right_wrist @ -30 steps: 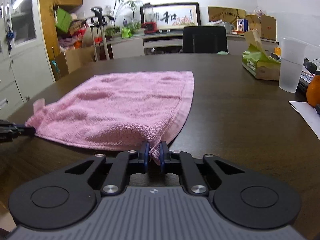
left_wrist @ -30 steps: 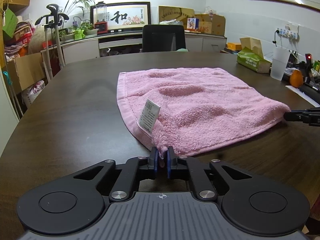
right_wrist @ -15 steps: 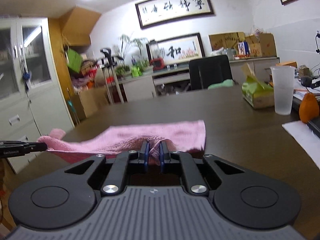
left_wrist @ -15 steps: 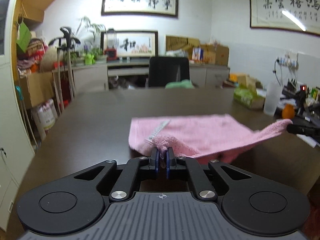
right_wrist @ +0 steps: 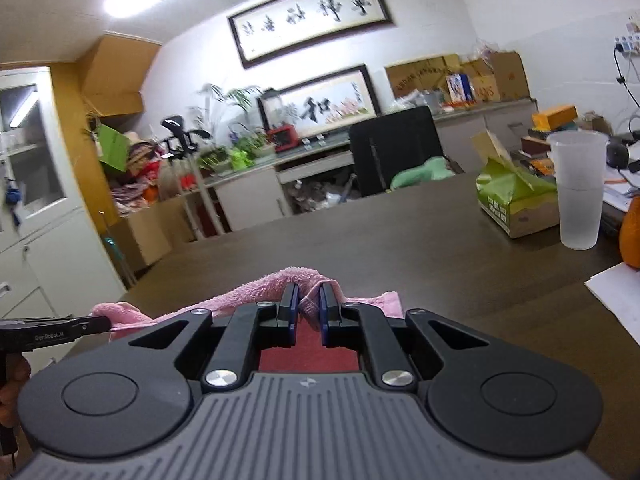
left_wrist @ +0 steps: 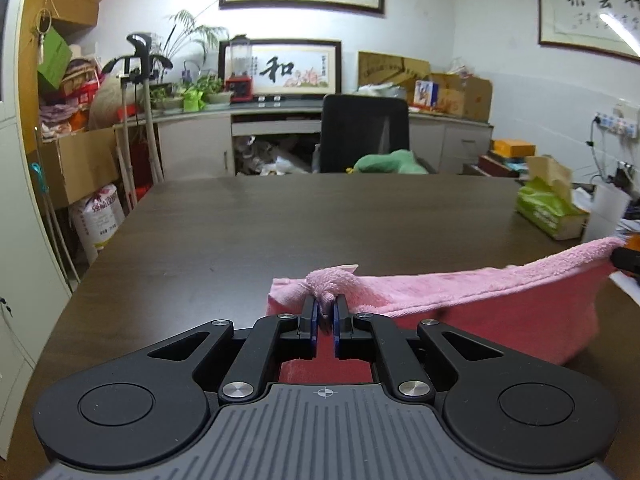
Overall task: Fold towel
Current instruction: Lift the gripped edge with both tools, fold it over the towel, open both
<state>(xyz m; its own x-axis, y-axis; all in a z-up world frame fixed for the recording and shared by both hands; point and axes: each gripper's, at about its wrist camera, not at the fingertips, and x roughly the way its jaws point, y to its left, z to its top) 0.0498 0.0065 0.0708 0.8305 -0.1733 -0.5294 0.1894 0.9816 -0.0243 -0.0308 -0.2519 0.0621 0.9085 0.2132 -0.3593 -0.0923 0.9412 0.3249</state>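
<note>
Between both grippers' fingertips (left_wrist: 310,312): pink towel (left_wrist: 460,292) corners pinched.

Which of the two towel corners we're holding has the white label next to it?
The corner in the left gripper: the pink towel's white label pokes up behind that pinch. None shows at the right gripper.

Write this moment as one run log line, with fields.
step: lifting | left gripper: shut on pink towel corner | right gripper: shut on other corner | towel: hanging between both, above table

towel (left_wrist: 460,284) slung between both grippers above table (left_wrist: 280,220), tissue box (right_wrist: 516,204) beside cup (right_wrist: 579,190) far right
</note>
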